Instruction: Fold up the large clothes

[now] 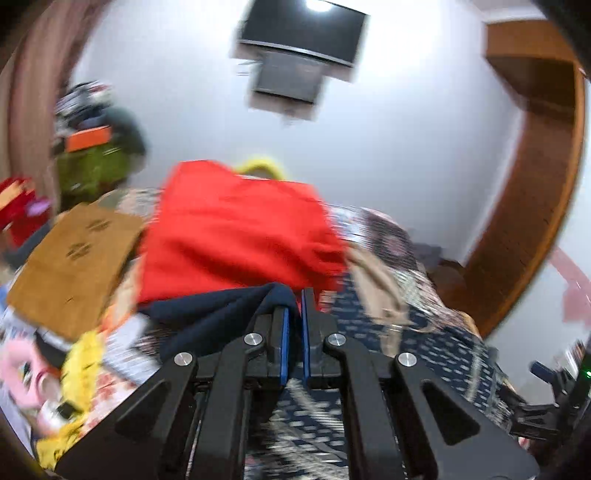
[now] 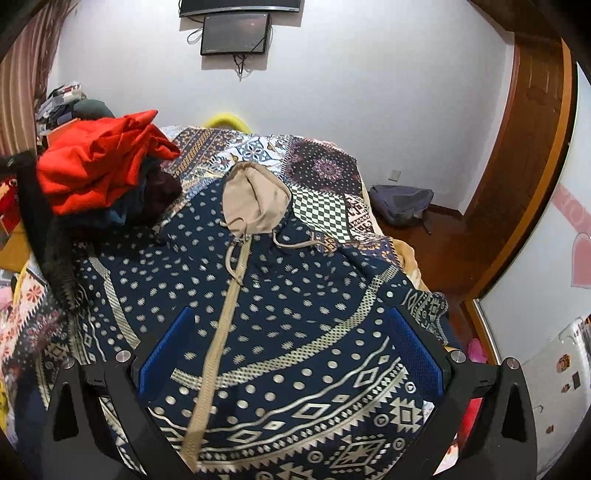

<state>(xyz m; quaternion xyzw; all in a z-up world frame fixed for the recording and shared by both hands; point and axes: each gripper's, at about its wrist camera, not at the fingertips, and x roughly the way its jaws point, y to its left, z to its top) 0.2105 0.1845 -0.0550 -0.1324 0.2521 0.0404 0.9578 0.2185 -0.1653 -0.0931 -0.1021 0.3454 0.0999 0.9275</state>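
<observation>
A navy patterned hooded jacket [image 2: 288,332] with a beige hood [image 2: 255,203] and beige zipper lies spread flat on the bed. My right gripper [image 2: 291,325] is open above its lower half, blue pads wide apart and empty. My left gripper [image 1: 294,299] is shut on a dark navy garment [image 1: 221,310], which hangs from the pads. A red garment [image 1: 236,229] lies just beyond it; in the right wrist view it tops a pile [image 2: 103,166] at the bed's left side. The left view is motion-blurred.
A patterned bedspread [image 2: 321,166] covers the bed. A brown board [image 1: 74,258] and clutter sit at the left. A screen [image 2: 236,33] hangs on the far wall. A wooden door frame [image 2: 524,166] and a backpack [image 2: 402,203] are at the right.
</observation>
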